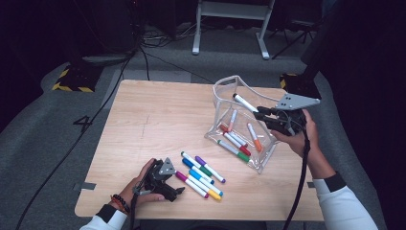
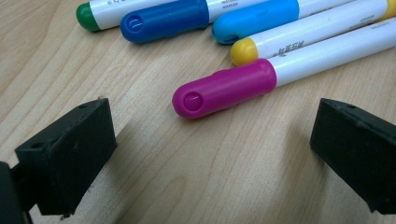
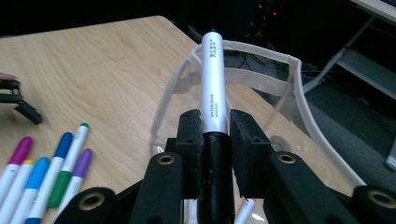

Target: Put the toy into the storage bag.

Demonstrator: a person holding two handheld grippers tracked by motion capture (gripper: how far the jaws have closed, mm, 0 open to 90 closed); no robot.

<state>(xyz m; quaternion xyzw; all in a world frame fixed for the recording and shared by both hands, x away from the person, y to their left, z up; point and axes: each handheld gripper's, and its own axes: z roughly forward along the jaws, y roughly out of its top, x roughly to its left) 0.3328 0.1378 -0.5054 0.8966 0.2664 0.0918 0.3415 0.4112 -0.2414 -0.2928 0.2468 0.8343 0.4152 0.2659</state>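
Down at the table's near left edge, the left gripper [image 1: 173, 190] rests with jaws wide, gripping nothing; its own view shows the magenta marker [image 2: 224, 88] lying just ahead of them. Right of it lie 6 loose markers [image 1: 201, 173]. Farther right, the right gripper [image 1: 262, 114] clamps a black-capped marker [image 3: 214, 84] over the clear pouch [image 1: 229, 86], label readable up close.

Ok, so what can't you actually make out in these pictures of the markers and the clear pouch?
- Black marker: the right gripper jaws cover its cap end in the right gripper view.
- Magenta marker: its far end is cut off by the frame edge in the left gripper view.
- Markers inside the clear pouch: print too small to read in the high view.
- Left gripper: its opening is hard to judge in the high view.
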